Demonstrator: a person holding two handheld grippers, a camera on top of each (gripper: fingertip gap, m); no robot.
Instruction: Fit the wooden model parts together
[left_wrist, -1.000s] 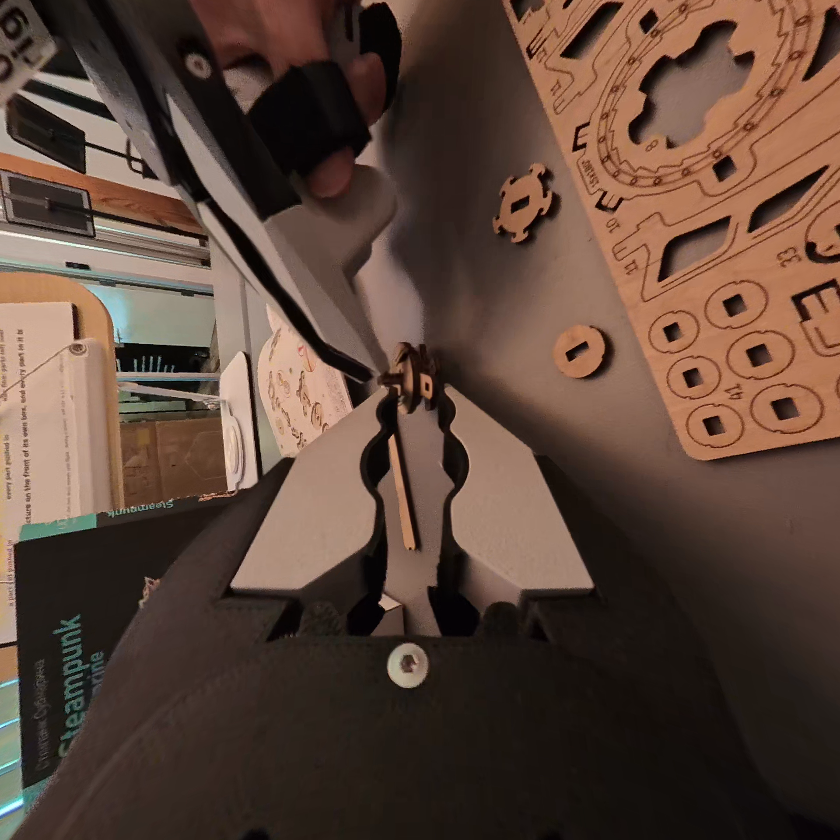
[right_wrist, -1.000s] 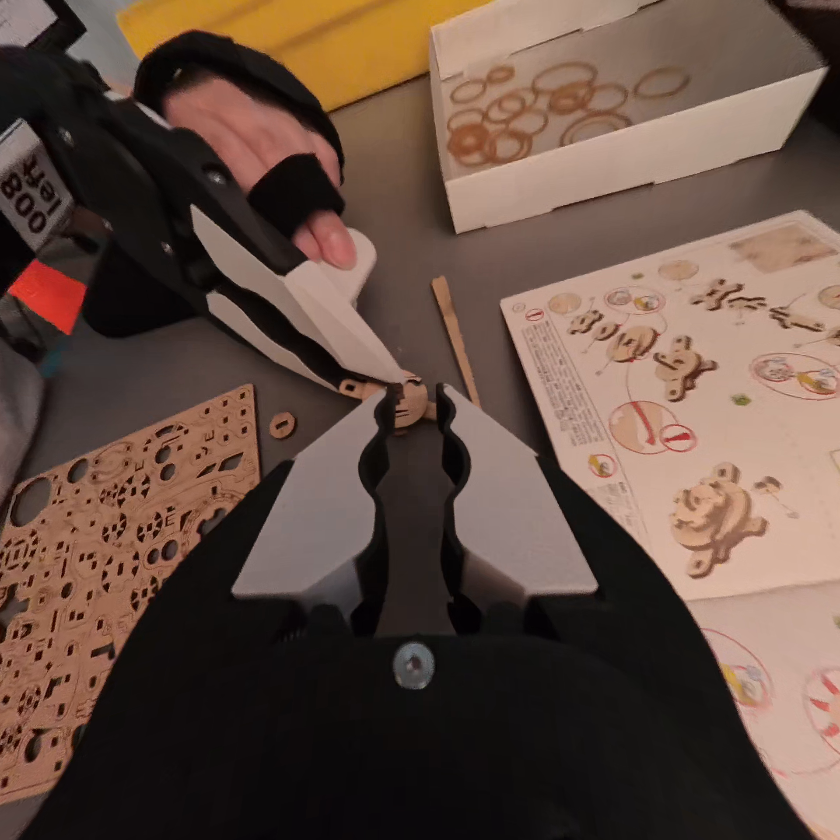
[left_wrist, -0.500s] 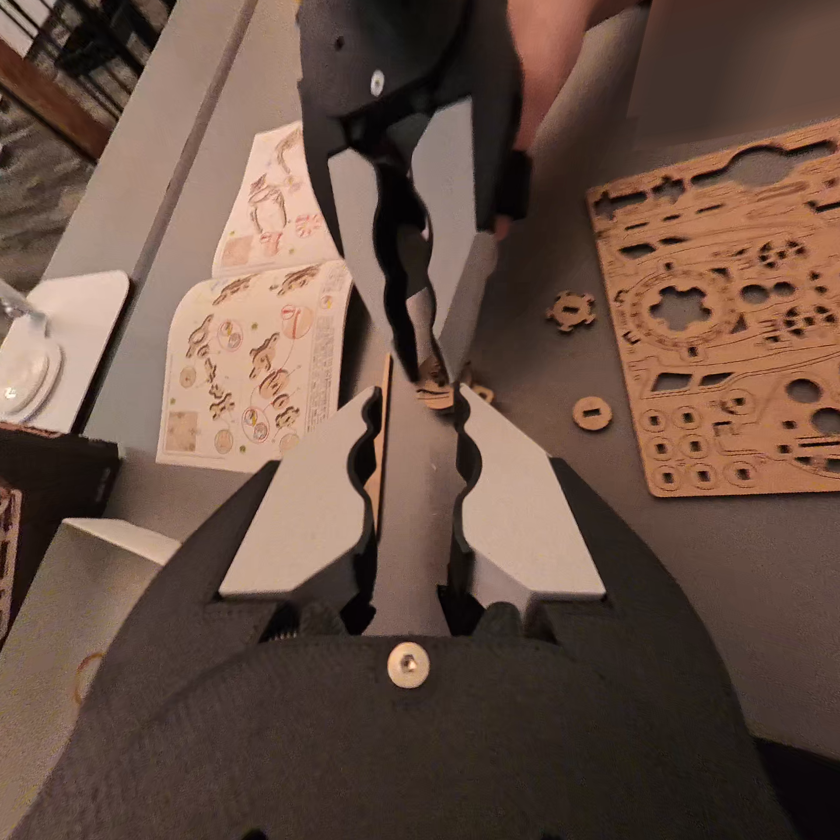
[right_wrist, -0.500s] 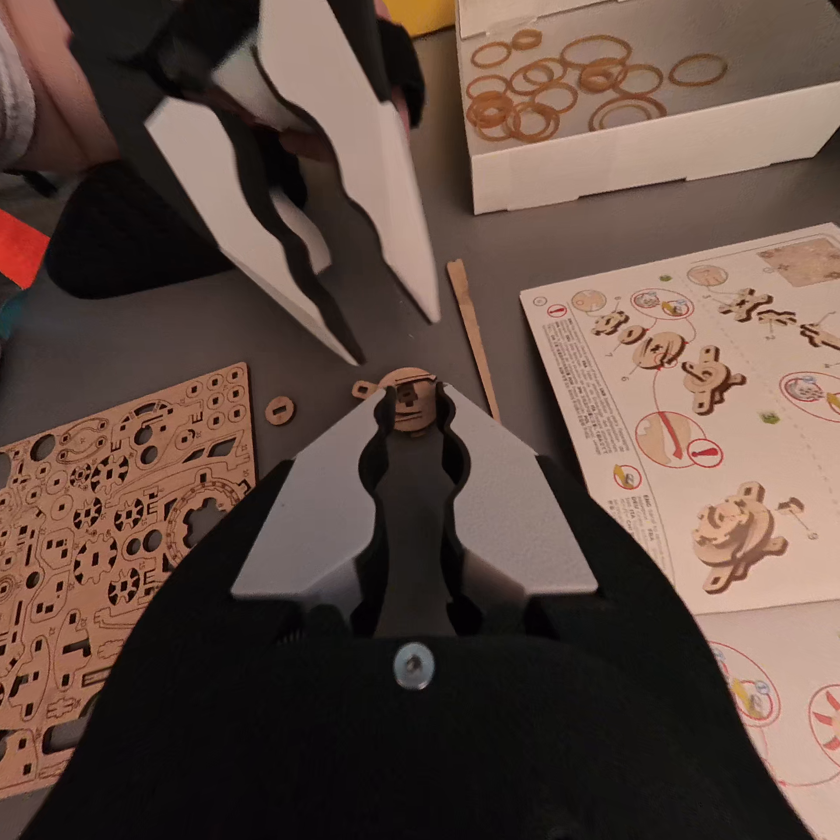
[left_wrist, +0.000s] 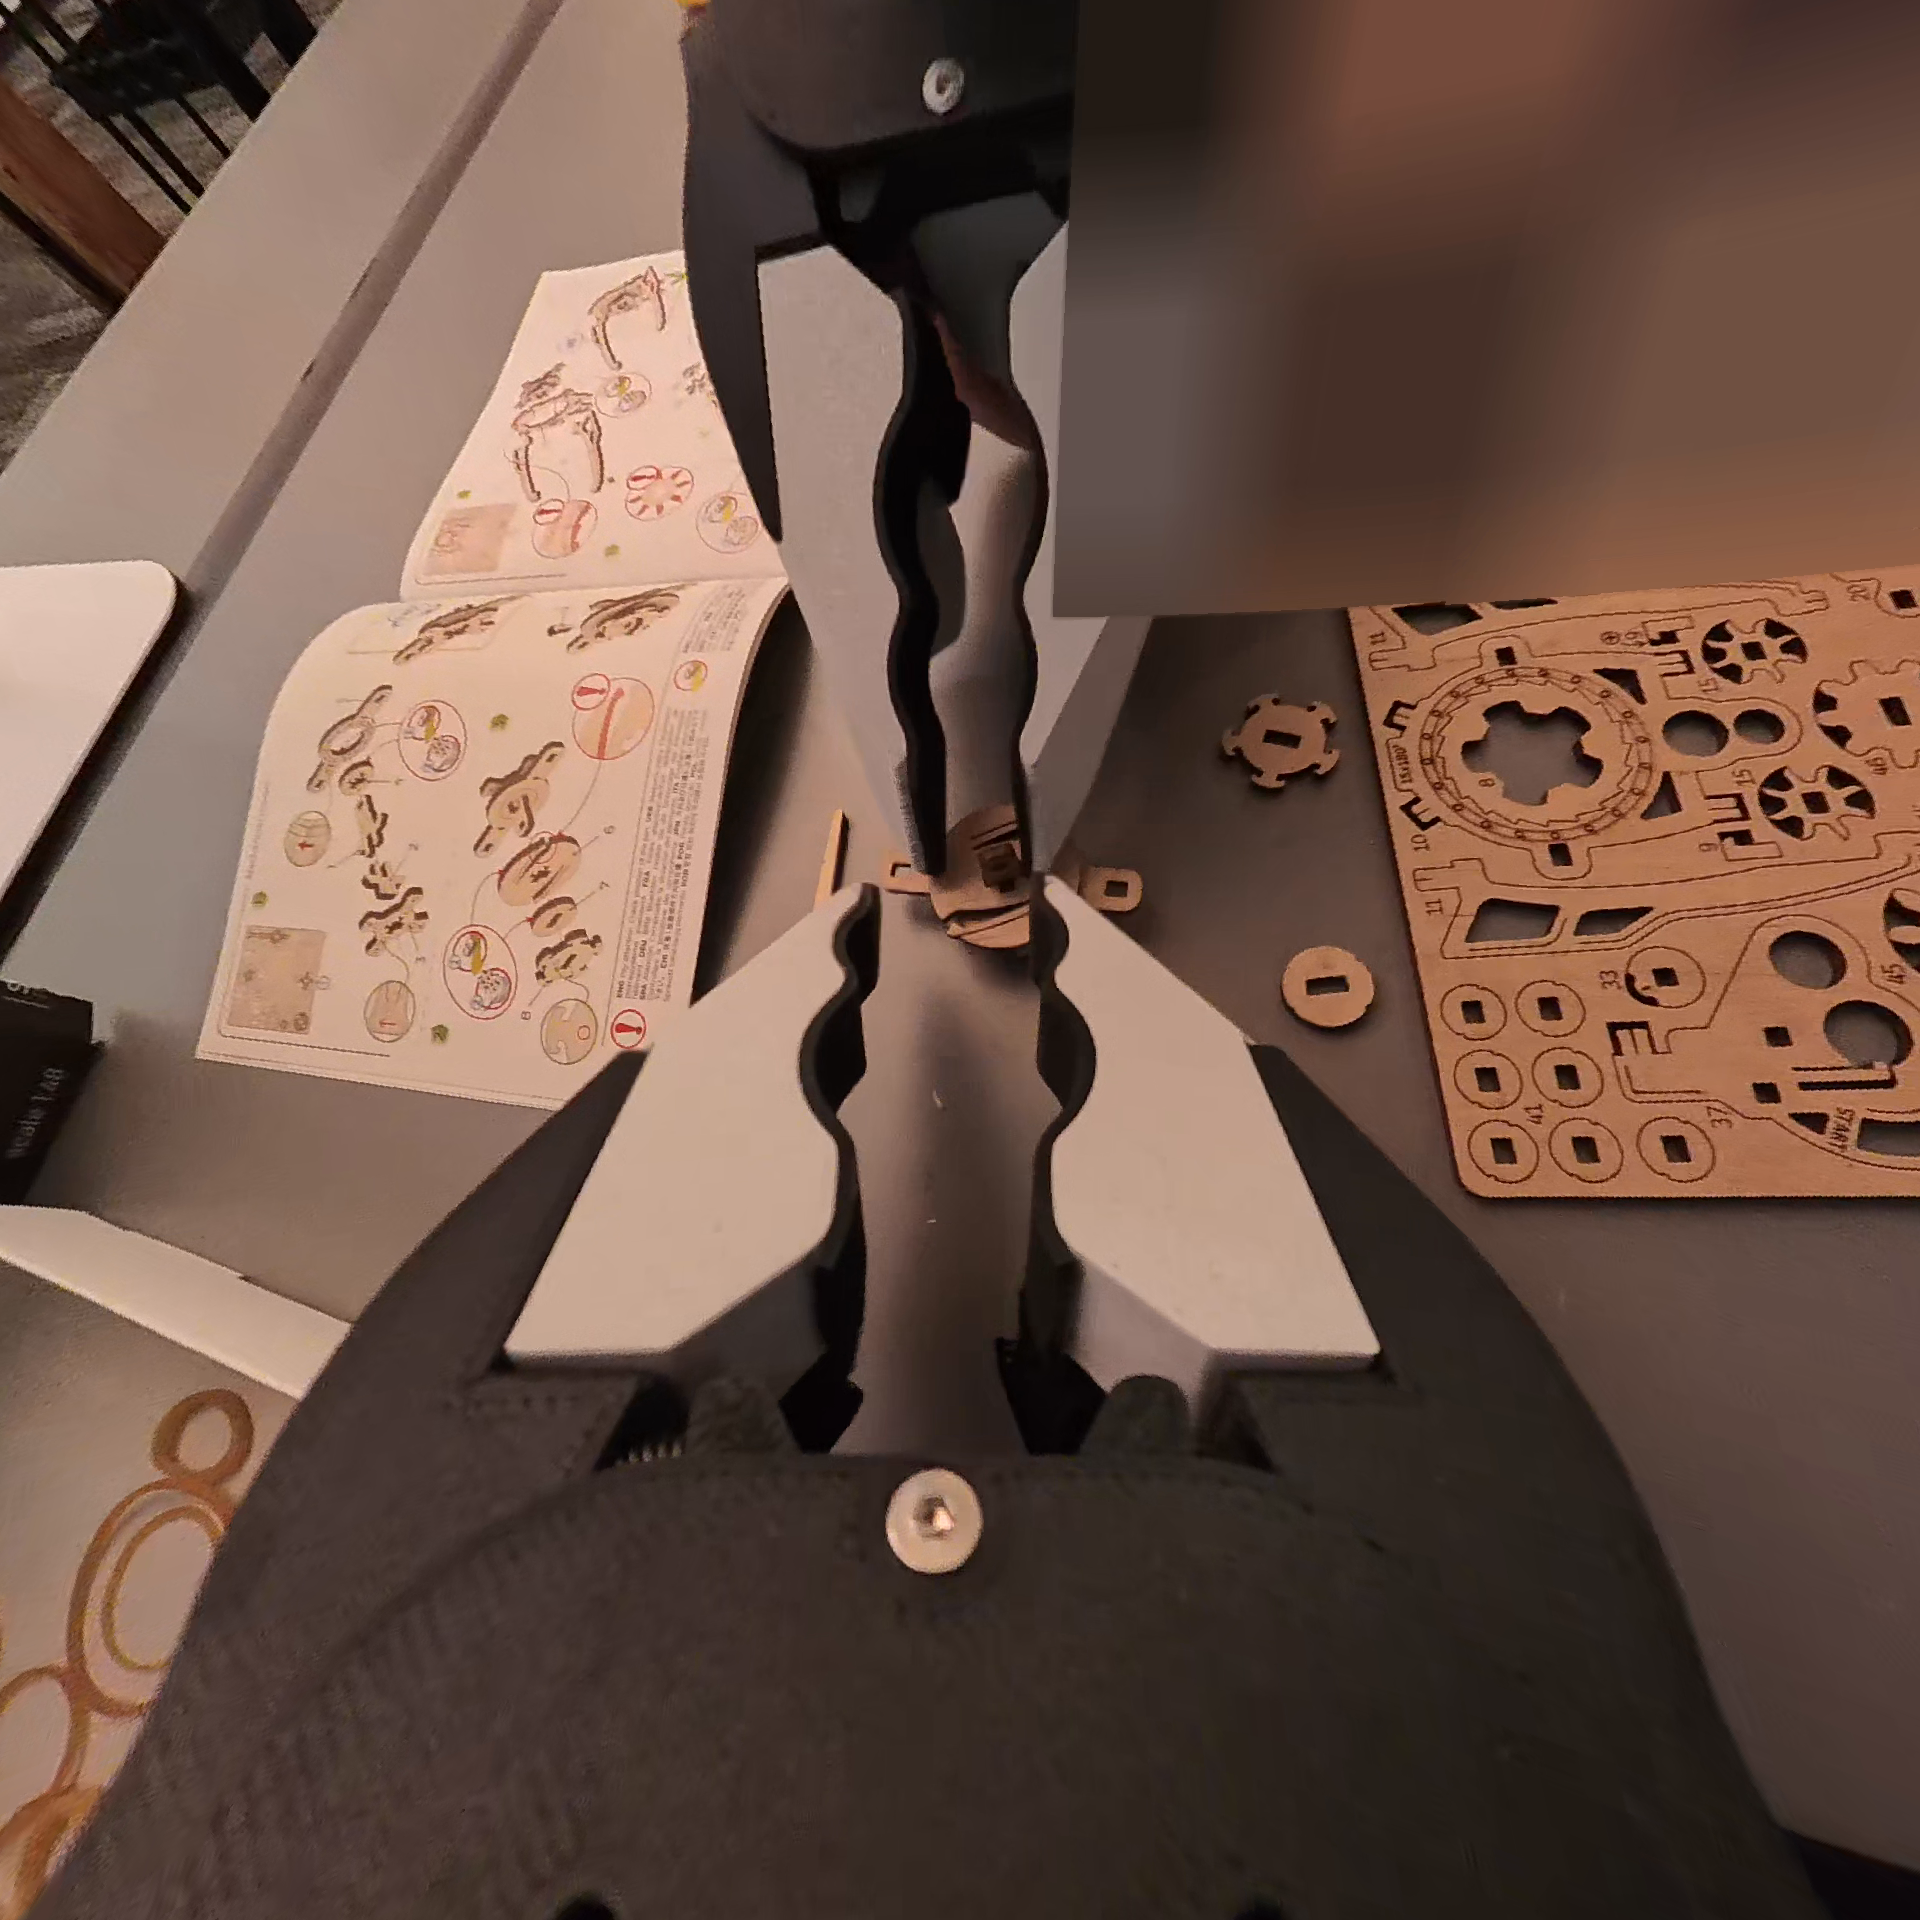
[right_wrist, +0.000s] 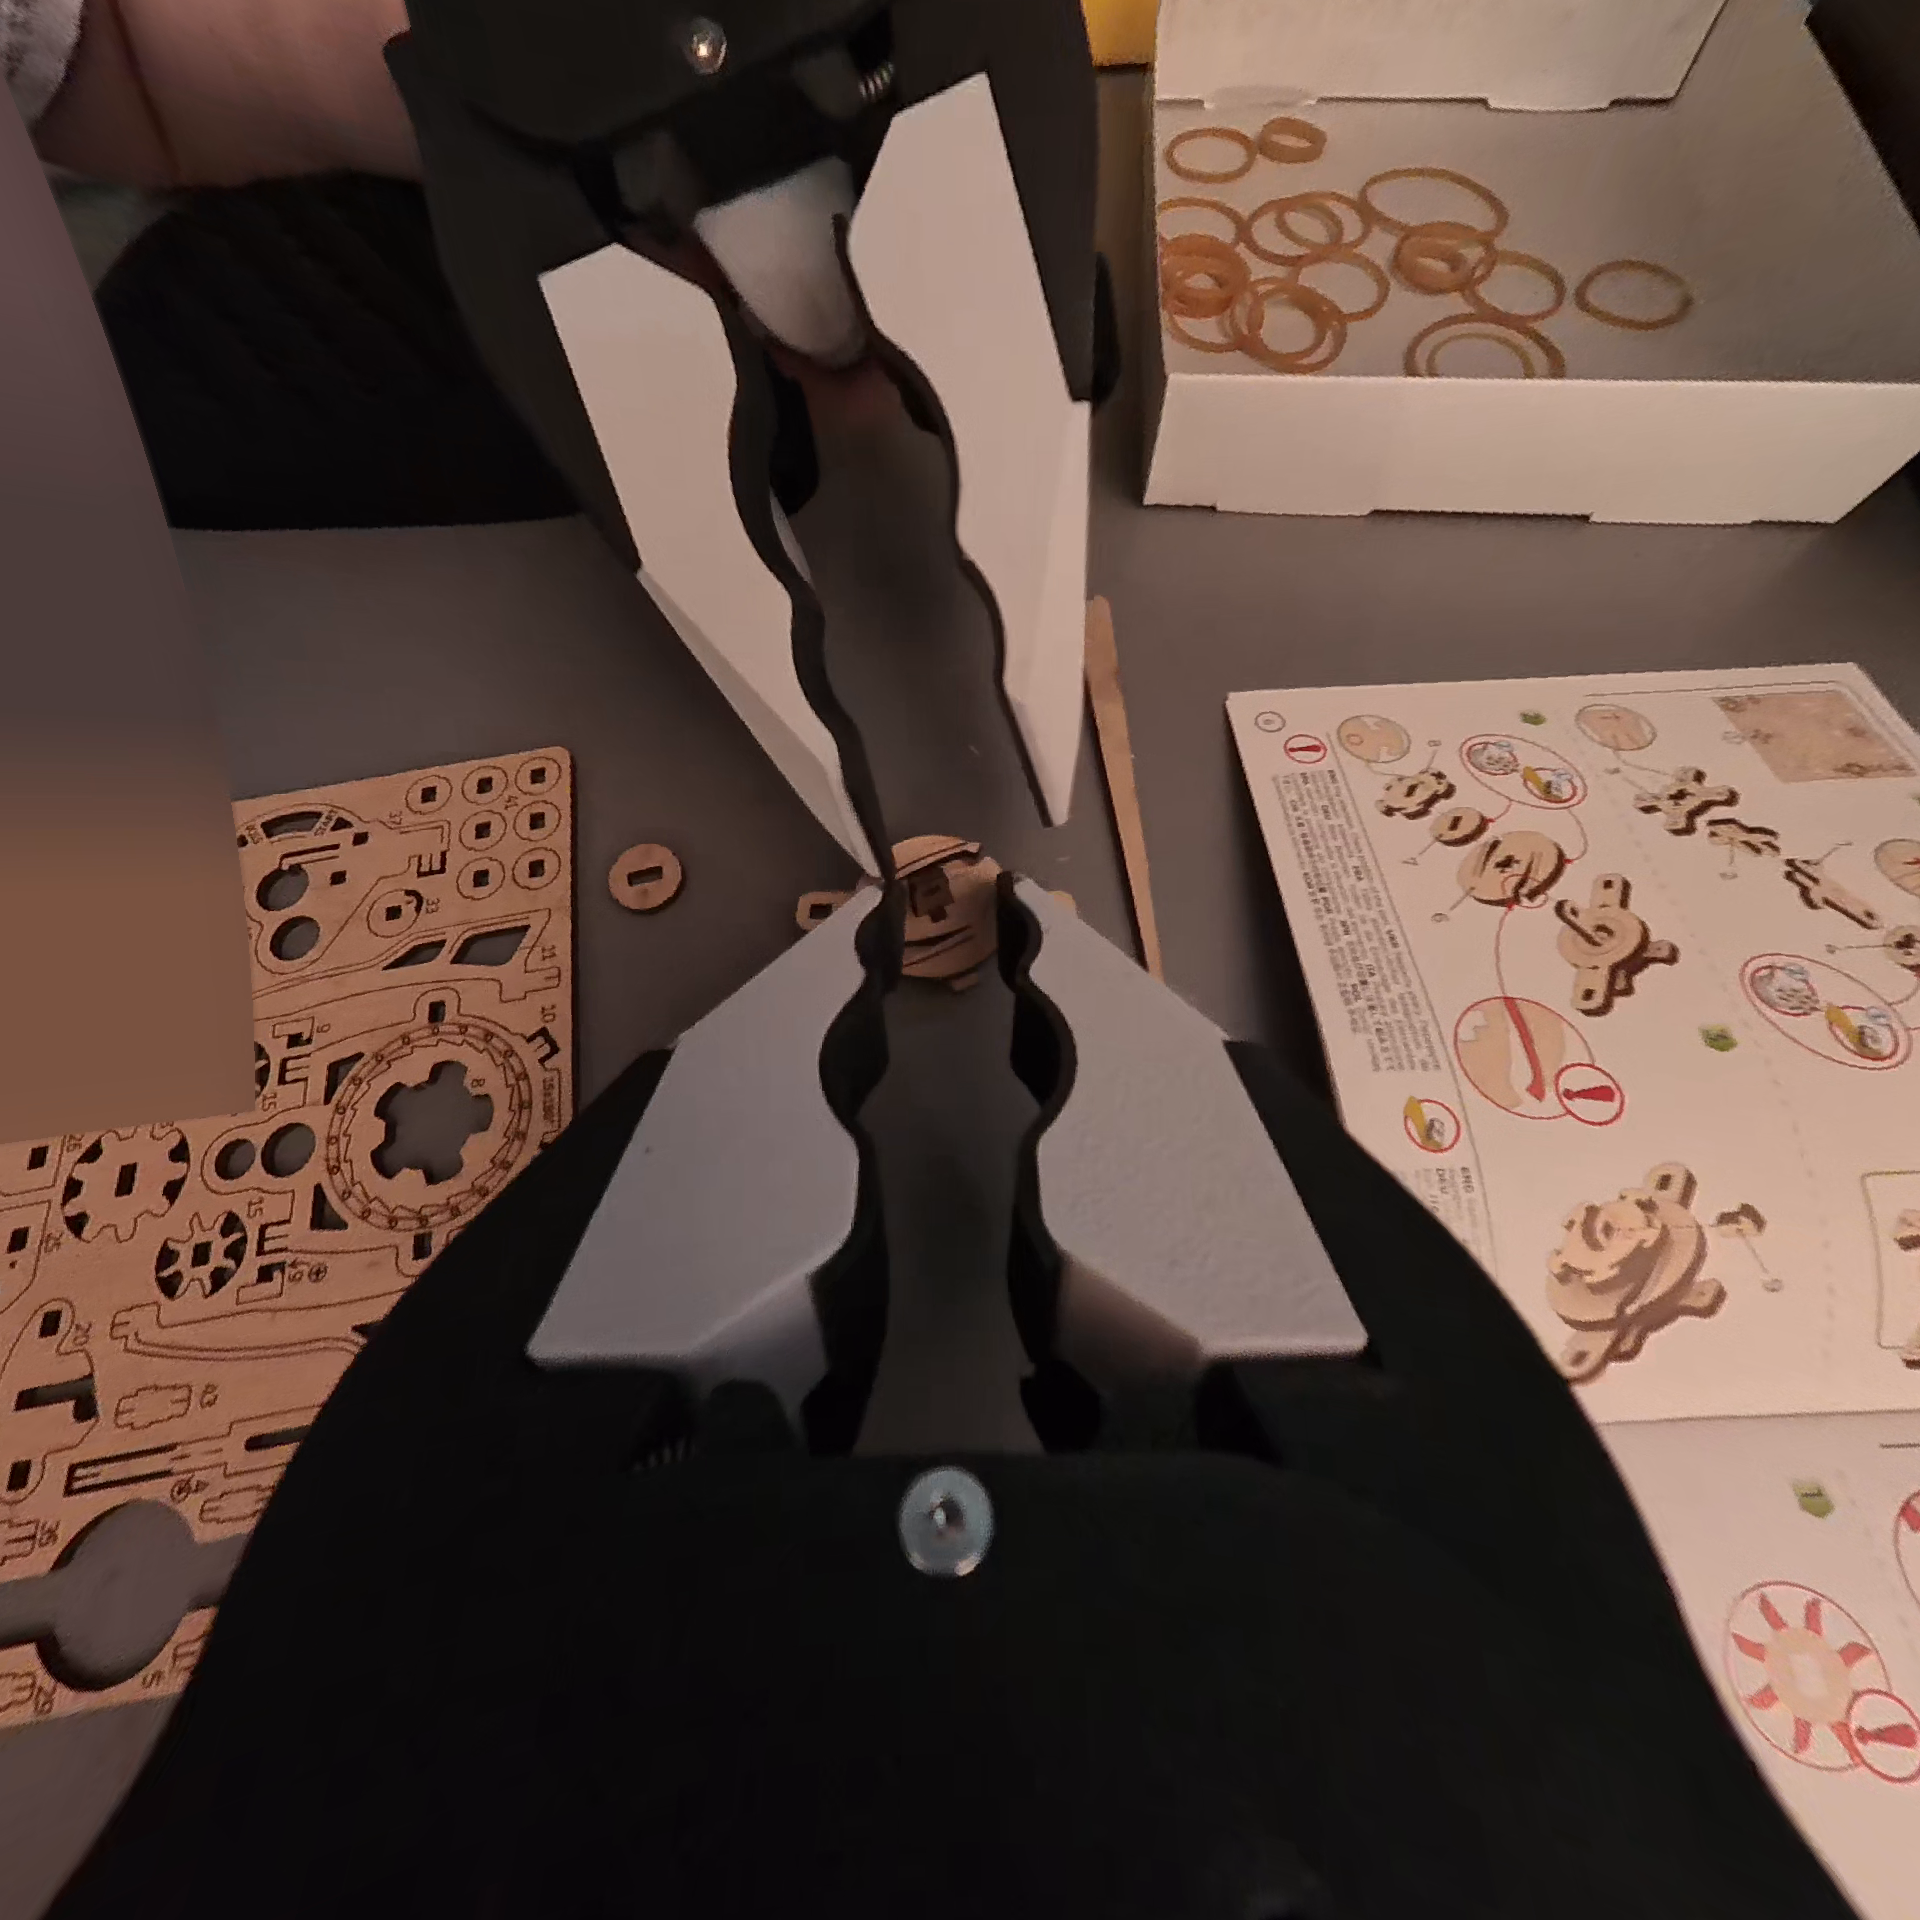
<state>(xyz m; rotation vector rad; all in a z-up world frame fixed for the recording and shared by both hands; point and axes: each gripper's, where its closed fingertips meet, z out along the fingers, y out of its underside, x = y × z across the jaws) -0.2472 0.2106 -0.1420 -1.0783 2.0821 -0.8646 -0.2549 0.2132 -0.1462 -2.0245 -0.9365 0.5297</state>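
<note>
A small round wooden assembly (right_wrist: 940, 920) of stacked discs sits between my right gripper's (right_wrist: 940, 904) fingertips, just above the grey table. The right gripper is shut on it. My left gripper (right_wrist: 961, 836) comes in from the opposite side, open and empty, with its tips just beyond the assembly. In the left wrist view the assembly (left_wrist: 982, 894) lies just past my open left gripper (left_wrist: 956, 899). The right gripper (left_wrist: 977, 847) holds it from above. Small flat pieces (left_wrist: 1107, 888) with square holes lie beside it.
A laser-cut wooden parts sheet (left_wrist: 1662, 883) (right_wrist: 260, 1091) lies on the table. A loose gear piece (left_wrist: 1280, 740), a slotted disc (left_wrist: 1327, 987) (right_wrist: 645, 878) and a thin wooden stick (right_wrist: 1117, 779) lie near it. An instruction booklet (right_wrist: 1558, 987) is open. A white box (right_wrist: 1507, 447) holds rubber bands. The thin wooden stick (right_wrist: 1117, 779) is about equally far from each gripper, around 4 cm.
My left gripper has let go of the assembly, swung round from its tilted side pose to face the right gripper, and opened wide. The right gripper has kept its hold and lifted slightly.
</note>
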